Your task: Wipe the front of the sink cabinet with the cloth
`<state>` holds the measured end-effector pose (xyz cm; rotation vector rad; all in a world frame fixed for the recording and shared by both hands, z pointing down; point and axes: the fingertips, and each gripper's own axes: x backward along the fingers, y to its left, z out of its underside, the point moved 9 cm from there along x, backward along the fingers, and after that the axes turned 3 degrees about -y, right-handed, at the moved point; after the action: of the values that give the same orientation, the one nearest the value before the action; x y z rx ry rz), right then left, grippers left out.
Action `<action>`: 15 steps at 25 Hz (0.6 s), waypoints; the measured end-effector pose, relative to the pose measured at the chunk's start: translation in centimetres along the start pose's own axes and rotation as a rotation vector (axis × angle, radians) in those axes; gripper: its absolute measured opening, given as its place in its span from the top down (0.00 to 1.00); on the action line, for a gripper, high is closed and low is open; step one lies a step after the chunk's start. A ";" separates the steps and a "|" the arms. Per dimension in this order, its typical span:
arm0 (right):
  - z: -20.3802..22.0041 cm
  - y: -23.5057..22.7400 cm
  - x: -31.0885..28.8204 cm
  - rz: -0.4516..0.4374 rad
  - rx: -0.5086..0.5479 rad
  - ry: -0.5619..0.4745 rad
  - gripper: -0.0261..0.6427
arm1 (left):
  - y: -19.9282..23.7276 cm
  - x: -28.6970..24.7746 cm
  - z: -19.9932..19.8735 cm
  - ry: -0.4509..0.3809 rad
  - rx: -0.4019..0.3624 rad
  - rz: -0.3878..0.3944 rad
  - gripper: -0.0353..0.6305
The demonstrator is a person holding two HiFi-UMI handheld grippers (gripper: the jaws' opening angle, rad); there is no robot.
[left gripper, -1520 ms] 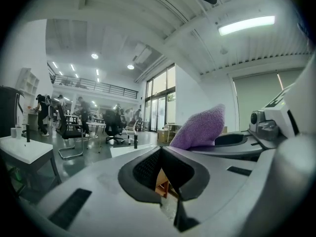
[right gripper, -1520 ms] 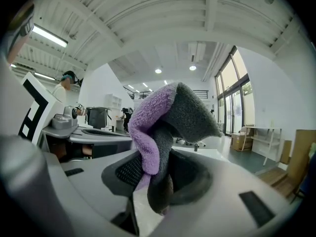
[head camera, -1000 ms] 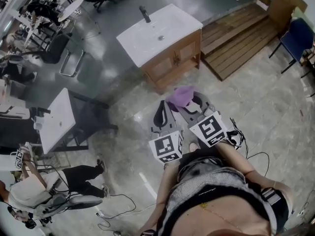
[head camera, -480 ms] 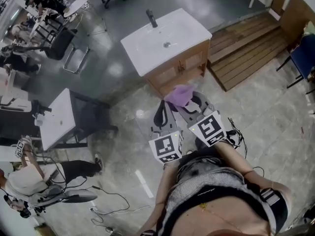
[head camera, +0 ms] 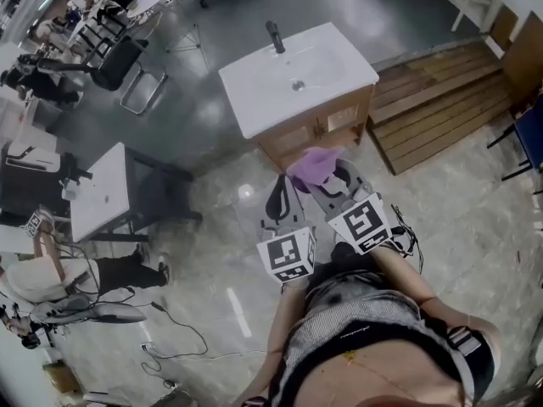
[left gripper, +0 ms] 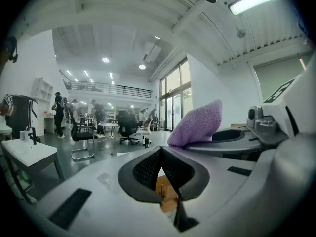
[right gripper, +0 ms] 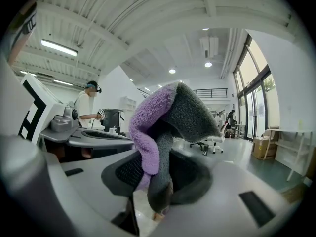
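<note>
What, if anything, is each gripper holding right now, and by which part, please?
The right gripper pinches the fluffy purple cloth by a bunched fold; the left gripper, fingers together, holds nothing.

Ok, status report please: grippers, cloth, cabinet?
Left gripper shut, empty. Right gripper shut on purple cloth. Sink cabinet ahead, not yet reached. Nothing in between.

No readable words, numbers or brands showing anywhere, only black-and-white square code patterns facing up on the cube (head camera: 287, 257) of the left tool (head camera: 277, 200) and the cube (head camera: 365, 223) of the right tool (head camera: 329, 175).
</note>
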<state>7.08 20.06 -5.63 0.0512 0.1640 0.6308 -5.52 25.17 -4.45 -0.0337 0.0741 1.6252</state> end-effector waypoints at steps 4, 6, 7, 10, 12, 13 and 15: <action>0.4 -1.1 -0.6 -0.034 -0.011 -0.004 0.69 | -0.1 -0.8 0.1 0.004 -0.003 -0.038 0.94; 0.4 -1.3 -1.0 -0.051 -0.008 -0.003 0.69 | -0.1 -1.1 0.0 0.004 -0.006 -0.049 0.94; 0.4 -1.4 -1.2 -0.058 -0.005 -0.002 0.69 | 0.0 -1.4 -0.1 0.006 -0.006 -0.051 0.94; 0.2 -1.9 -2.1 -0.067 0.004 -0.002 0.69 | 0.4 -2.4 -0.1 0.009 -0.003 -0.053 0.94; 0.1 -2.4 -2.7 -0.065 0.006 0.001 0.69 | 0.6 -3.1 -0.2 0.008 -0.004 -0.051 0.94; 0.0 -2.6 -3.1 -0.063 0.006 0.002 0.69 | 0.9 -3.5 -0.2 0.004 -0.004 -0.049 0.94; -0.1 -3.1 -4.2 -0.054 0.008 0.002 0.69 | 1.6 -4.4 -0.4 -0.003 -0.002 -0.043 0.94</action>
<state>5.53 15.07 -5.48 0.0532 0.1695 0.5764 -6.86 20.63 -4.50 -0.0340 0.0692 1.5819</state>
